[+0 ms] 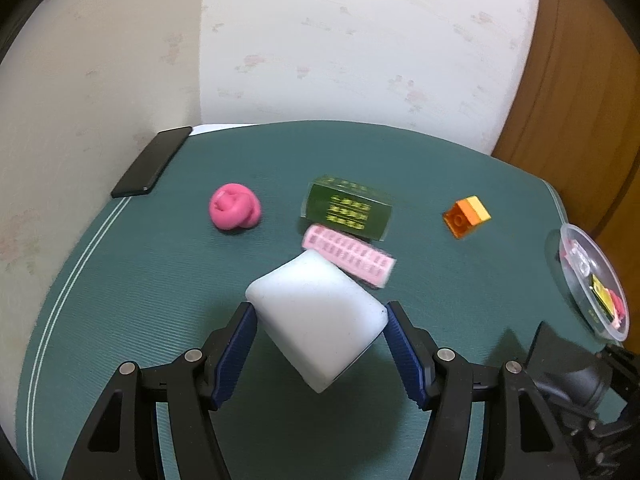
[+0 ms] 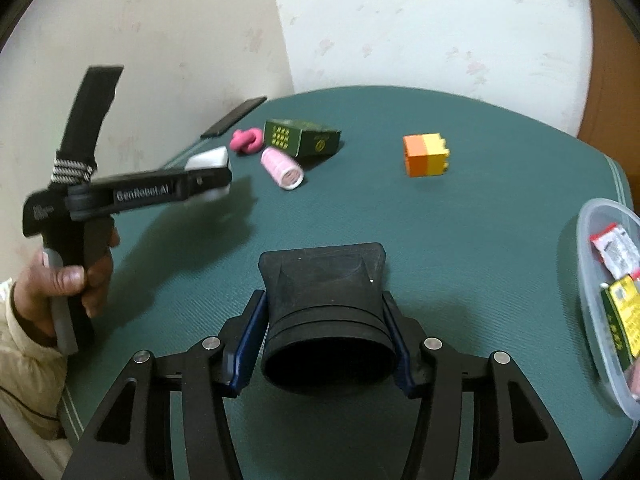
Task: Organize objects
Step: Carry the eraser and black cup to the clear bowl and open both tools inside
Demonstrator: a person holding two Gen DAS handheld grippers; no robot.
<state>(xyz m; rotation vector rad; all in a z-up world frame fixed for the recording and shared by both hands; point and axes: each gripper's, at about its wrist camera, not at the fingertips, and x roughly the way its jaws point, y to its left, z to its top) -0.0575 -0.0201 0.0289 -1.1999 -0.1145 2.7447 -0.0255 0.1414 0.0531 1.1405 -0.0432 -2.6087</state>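
Clamped between the blue pads of the left gripper (image 1: pixel 318 344) is a white foam block (image 1: pixel 318 320), turned corner-on and lifted clear of the green mat (image 1: pixel 140 280). From the right wrist view, the left gripper (image 2: pixel 216 178) is seen held level above the left side of the mat, its fingers pointed toward the middle, with its pistol-style handle wrapped from below by the person's left hand (image 2: pixel 60 292); a cream sleeve is seen at the wrist. Along the mat's far left edge a black phone (image 1: pixel 152 162) is laid flat. Next to the right, a knotted pink lump (image 1: pixel 235 207) is seen, then a dark green box (image 1: pixel 346 212) printed in yellow, with a pink hair roller (image 1: pixel 348 256) lying on its side just in front of it, close enough that touching cannot be ruled out. Farther right, well apart from these, an orange and yellow toy brick (image 1: pixel 466 216) is set on the mat. At the right edge a clear plastic container (image 1: pixel 560 264) is placed, in which small packets in red, yellow and green are held. Gripped between the pads of the right gripper (image 2: pixel 326 332) is a black rubber cup-shaped piece (image 2: pixel 326 304), its round open end turned toward the camera and its squared end pointed forward over the near part of the mat; whether it is touching the mat cannot be told.
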